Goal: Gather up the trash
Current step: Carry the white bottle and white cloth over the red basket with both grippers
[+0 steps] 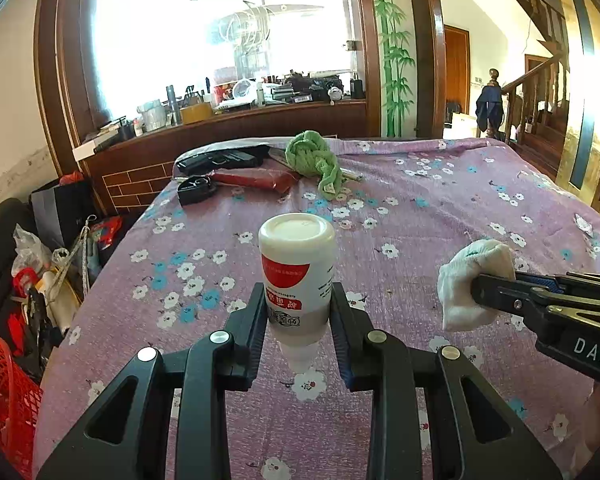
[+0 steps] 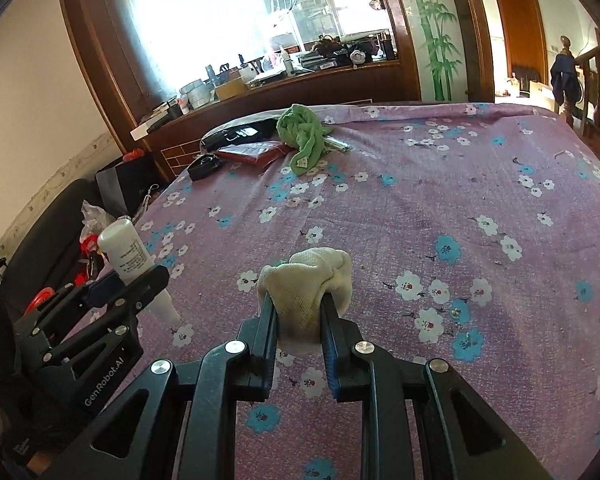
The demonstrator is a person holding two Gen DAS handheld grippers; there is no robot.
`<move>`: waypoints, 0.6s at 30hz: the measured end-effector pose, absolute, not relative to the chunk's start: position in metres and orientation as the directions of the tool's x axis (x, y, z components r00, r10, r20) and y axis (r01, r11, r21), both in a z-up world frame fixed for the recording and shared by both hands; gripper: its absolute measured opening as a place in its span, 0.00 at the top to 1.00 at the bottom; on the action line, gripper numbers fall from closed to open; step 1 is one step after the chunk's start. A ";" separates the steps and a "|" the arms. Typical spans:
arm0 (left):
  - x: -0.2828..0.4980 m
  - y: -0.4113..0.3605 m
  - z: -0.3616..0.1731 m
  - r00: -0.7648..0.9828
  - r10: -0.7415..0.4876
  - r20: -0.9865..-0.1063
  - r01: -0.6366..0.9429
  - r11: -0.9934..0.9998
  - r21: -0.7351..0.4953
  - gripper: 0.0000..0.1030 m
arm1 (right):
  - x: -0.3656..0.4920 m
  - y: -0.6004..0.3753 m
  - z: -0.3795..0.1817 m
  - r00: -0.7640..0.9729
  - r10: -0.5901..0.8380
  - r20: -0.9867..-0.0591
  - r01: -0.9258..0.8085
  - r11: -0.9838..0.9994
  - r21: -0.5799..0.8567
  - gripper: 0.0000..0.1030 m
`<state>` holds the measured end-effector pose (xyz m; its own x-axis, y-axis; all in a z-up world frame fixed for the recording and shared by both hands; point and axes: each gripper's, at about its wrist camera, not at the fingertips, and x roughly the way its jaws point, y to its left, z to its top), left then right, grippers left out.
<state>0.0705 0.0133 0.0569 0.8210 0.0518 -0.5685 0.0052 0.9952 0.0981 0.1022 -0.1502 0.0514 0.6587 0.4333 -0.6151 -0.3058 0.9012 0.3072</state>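
- Left wrist view: the left gripper (image 1: 299, 312) has its fingers closed around a white bottle (image 1: 297, 276), which is held upside down, nozzle pointing at the flowered cloth (image 1: 420, 200) on the table below and flat base toward the room.
- The grip sits low on the bottle's body, just above the tapering neck; the plastic looks smooth and stiff, so it may slip if the squeeze is light, and a hold at mid-body across the label seems safer.
- At the right edge of this view, the right gripper (image 1: 478, 290) pinches a white rag (image 1: 474, 282) above the cloth.
- At the far end of the table lie a green towel (image 1: 314, 160), a red packet (image 1: 256, 180) and some black items; a red basket (image 1: 4, 392) stands on the floor to the left.
- Right wrist view: the right gripper (image 2: 300, 308) has narrow fingers clamped on the rag (image 2: 306, 284), which bunches up soft and light between them; it will not break, and any fold serves as a hold.
- The left gripper (image 2: 140, 280) appears at the left, holding the bottle (image 2: 126, 254) tilted over the table edge.
- The green towel (image 2: 302, 134) lies well apart from both grippers.
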 end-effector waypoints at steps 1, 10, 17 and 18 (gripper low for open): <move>0.070 0.013 0.057 0.822 0.054 -0.567 0.004 0.995 0.101 0.72 | 0.102 -0.150 0.051 0.659 0.434 -0.614 -0.306 0.901 0.307 0.79; 0.070 0.013 0.057 0.822 0.066 -0.565 -0.003 0.994 0.111 0.72 | 0.099 -0.148 0.053 0.663 0.433 -0.611 -0.313 0.901 0.300 0.79; 0.069 0.013 0.056 0.825 0.080 -0.560 -0.011 0.992 0.125 0.72 | 0.100 -0.148 0.052 0.664 0.432 -0.610 -0.314 0.902 0.298 0.79; 0.069 0.013 0.056 0.825 0.080 -0.560 -0.011 0.992 0.125 0.72 | 0.100 -0.148 0.052 0.663 0.433 -0.610 -0.314 0.901 0.299 0.79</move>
